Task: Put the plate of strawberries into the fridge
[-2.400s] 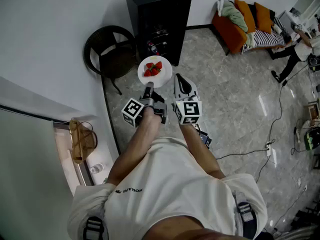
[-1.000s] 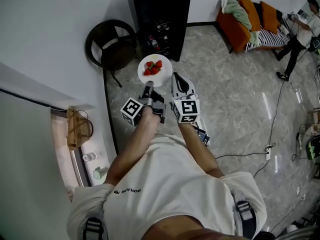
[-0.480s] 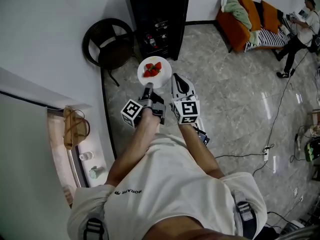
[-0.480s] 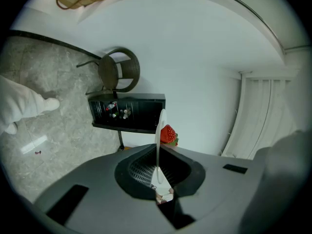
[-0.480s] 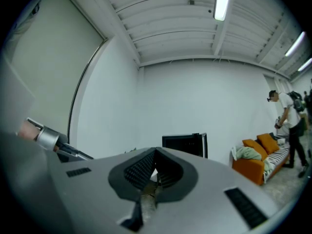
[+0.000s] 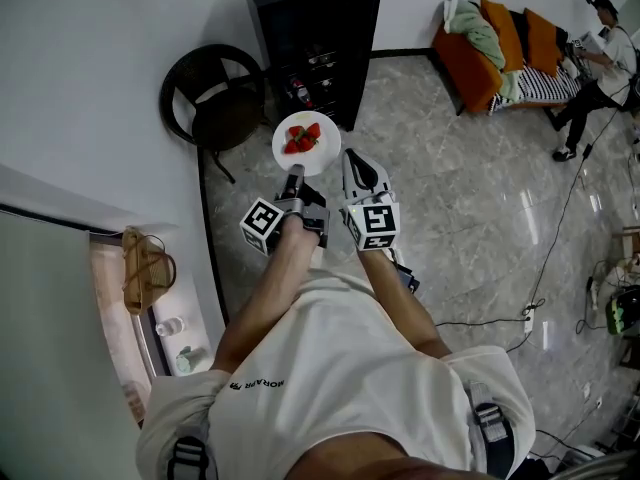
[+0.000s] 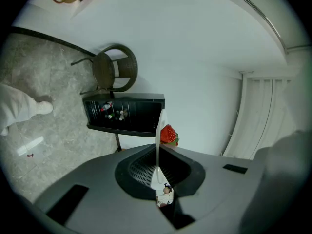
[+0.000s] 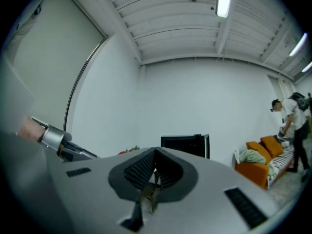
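— Plate [image 6: 328, 148], round and white, with red strawberries [image 6: 303, 138], where?
— Rim pinched in the left gripper [image 6: 295, 175], above grey marble floor [image 6: 450, 188], near the black fridge [image 6: 300, 3]. Right gripper [image 6: 355, 163] closed, empty.

One plate [image 6: 326, 155]; one fridge [image 6: 310, 28]; one chair [image 6: 215, 98]; one sofa [image 6: 470, 63]; strawberries [image 6: 302, 140] too clustered to count.

Round dark wicker chair [image 6: 213, 103] against the wall [image 6: 100, 68], orange sofa [image 6: 465, 63] bearing green cloth [image 6: 480, 30], woven bag [image 6: 143, 268] on ledge [image 6: 110, 303], cable [image 6: 563, 230] across marble floor [image 6: 470, 188]
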A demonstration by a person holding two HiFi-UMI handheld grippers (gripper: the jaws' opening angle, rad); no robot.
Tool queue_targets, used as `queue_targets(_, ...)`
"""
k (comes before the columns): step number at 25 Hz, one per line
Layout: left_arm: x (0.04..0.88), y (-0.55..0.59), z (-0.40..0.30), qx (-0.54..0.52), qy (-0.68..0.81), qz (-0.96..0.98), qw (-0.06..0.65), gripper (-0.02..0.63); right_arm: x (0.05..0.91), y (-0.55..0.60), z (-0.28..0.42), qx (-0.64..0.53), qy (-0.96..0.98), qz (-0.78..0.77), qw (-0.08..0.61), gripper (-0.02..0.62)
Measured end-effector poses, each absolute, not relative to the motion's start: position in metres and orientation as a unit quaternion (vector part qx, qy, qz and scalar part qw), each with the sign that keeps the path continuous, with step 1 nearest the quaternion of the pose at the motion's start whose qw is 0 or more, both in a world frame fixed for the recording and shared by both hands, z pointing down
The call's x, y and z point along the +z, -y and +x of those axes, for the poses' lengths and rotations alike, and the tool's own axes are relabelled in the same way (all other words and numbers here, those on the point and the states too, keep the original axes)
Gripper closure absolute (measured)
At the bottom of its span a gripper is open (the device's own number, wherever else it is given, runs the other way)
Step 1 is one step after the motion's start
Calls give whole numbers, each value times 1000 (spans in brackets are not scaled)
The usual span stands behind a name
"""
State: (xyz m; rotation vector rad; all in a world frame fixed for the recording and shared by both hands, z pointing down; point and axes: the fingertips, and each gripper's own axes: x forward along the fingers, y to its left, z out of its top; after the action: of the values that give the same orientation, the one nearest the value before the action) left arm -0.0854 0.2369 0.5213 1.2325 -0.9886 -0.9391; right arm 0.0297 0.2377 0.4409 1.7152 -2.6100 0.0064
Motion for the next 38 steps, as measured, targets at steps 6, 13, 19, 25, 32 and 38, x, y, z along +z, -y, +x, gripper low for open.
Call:
queue_targets(6,524,-179,-81,-398,432,534,608,595,448,-182,31,8,838,546,12,582)
queue_targets(13,516,-106,-76,-394,424,544,608,595,448,-107,31,12,834,552,17,581)
queue_targets(19,501,-33,-84,-381,424,549,611,595,428,-36,22,11,830,557,15,582)
queue_targets(25,497,28,-92,-376,420,551,615,596,426,27,13,17,826,563,18,581)
queue_targets(32,501,91,-105,-366,419,552,621,596,425,94,2,17,820,571,22,583)
queue_targets(38,506,133,-112,-357,414,559,623,597,428,141,-3,16,812,583,26,583)
